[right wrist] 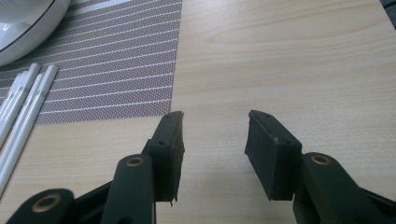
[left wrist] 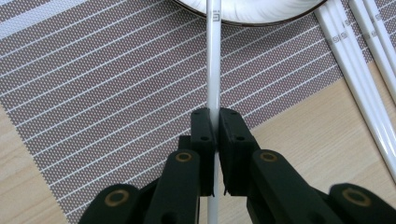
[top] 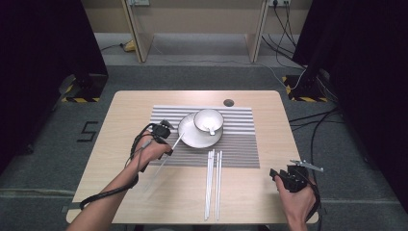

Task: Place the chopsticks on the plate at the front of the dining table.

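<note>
One white chopstick (left wrist: 213,60) is clamped between the pads of the left tongs (left wrist: 215,128), which are closed tight on its shaft; in the left gripper view the stick runs straight up from between the jaws, crosses the striped placemat (left wrist: 107,84) and its far end lies at the rim of the white plate (left wrist: 252,11). From the high view the same left tongs (top: 162,131) sit at the left edge of the placemat (top: 240,144), just left of the plate (top: 190,137), with the held chopstick (top: 166,161) slanting from the plate's near-left rim back toward the near side of the surface (top: 125,110), tilted rather than lying flat as far as can be judged. On the plate stands a white bowl (top: 208,120) with a small spoon inside it. More white chopsticks (top: 213,183) lie side by side in the middle of the near half, their far ends on the placemat's near edge and the rest on bare wood; their exact count is hard to tell. The right tongs (top: 284,175) rest well apart from all of this, at the near right corner of the surface, and the right gripper view shows these tongs (right wrist: 214,140) open, with bare wood between the jaws and the loose chopsticks (right wrist: 21,102) off to the left.
</note>
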Demonstrator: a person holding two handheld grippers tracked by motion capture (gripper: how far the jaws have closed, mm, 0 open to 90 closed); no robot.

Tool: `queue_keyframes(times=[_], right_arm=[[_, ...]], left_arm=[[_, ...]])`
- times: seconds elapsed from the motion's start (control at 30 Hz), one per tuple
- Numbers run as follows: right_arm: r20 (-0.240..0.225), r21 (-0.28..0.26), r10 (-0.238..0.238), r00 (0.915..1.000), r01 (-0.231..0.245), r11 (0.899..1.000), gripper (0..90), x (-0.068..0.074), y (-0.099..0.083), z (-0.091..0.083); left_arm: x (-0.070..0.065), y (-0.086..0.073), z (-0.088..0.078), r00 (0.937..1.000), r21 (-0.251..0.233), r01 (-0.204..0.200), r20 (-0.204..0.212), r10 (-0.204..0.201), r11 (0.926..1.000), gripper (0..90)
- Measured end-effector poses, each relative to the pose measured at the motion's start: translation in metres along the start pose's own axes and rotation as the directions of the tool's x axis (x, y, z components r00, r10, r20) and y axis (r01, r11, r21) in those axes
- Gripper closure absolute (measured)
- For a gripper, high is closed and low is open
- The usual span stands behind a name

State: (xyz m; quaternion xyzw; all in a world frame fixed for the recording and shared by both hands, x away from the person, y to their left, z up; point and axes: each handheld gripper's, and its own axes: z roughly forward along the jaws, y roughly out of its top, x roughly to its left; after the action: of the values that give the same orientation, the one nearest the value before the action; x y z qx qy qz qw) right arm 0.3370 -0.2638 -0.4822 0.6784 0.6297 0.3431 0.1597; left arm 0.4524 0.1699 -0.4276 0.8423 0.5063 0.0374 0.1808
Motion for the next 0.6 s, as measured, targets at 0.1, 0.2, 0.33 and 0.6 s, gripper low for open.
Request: queue_keyframes(times=[0.1,0.2,0.33,0.6], right_arm=[[0.000,0.003,-0.002,1.0000,0.002,1.000,56.1,0.000,0.000,0.000],[0.001,0.003,-0.003,1.0000,0.003,1.000,56.2,0.000,0.000,0.000],[0.000,0.005,-0.002,1.0000,0.002,1.000,56.1,0.000,0.000,0.001],[0.001,0.003,-0.005,1.0000,0.005,1.000,56.1,0.000,0.000,0.000]], left_arm=[[0.001,0.003,-0.001,1.0000,-0.009,0.003,0.000,-0.003,1.0000,84.9],[0.002,0.007,-0.003,1.0000,-0.017,0.009,-0.003,-0.009,0.9998,84.9],[0.002,0.011,-0.004,0.9999,-0.017,0.010,-0.003,-0.010,0.9998,84.9],[0.003,0.017,-0.003,0.9998,-0.022,0.021,-0.004,-0.021,0.9995,84.9]])
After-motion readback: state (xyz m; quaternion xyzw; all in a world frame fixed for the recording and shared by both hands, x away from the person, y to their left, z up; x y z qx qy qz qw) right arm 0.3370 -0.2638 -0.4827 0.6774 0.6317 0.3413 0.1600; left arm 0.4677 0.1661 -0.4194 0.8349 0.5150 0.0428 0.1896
